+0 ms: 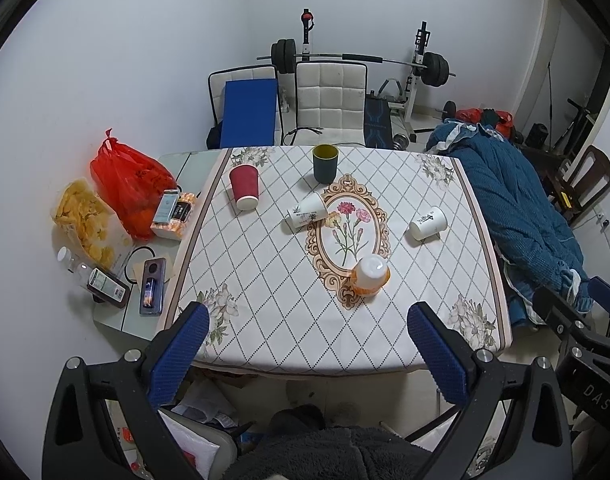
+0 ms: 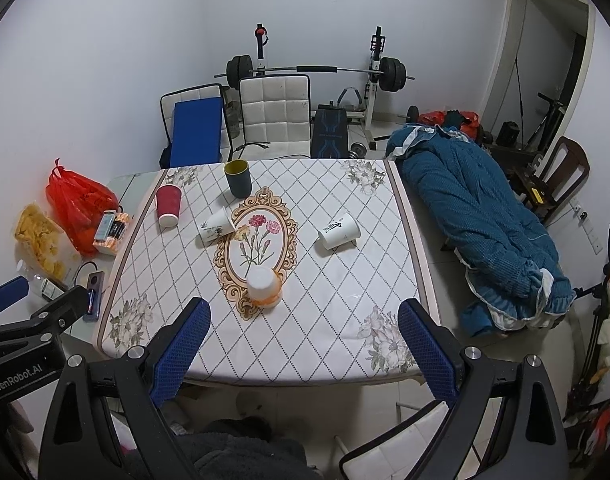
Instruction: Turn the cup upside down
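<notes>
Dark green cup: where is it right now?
The dark green cup stands upright at the table's far edge, right of the red cup and behind the tipped white cup.

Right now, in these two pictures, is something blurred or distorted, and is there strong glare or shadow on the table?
Left wrist view: sharp, but the fisheye bows the table edges and darkens the corners; the dark green cup casts only a soft shadow. Right wrist view: the same bending and dark corners, even light with no strong glare, and the print on the white cup stays readable as marks.
</notes>
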A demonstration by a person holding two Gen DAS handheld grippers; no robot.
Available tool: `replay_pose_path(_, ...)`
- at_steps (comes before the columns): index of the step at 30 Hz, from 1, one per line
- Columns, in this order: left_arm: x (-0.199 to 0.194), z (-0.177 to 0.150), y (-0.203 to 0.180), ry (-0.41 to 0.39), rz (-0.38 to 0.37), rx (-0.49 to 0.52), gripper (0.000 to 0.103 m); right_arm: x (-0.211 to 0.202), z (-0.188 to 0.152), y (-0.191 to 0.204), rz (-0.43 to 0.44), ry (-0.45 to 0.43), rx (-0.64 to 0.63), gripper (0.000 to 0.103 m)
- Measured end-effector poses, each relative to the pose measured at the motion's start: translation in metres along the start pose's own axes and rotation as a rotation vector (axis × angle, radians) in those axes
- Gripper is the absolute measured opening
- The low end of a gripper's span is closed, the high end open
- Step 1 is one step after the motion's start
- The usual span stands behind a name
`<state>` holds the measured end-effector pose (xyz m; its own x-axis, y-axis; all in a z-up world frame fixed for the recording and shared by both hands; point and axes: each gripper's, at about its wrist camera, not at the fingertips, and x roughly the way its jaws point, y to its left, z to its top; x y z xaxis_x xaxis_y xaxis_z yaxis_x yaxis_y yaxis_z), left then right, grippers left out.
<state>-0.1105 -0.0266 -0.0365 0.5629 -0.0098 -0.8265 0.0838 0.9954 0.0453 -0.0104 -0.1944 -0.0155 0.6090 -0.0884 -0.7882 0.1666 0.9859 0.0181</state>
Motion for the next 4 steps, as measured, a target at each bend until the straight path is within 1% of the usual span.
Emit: replay_pose_path(4,0.0011,-0.0036,0.0000,0.010,-0.005,-0.008,0.102,-0.0001,-0.0004,0.0002,-0.001,-0.001,0.000,0.097)
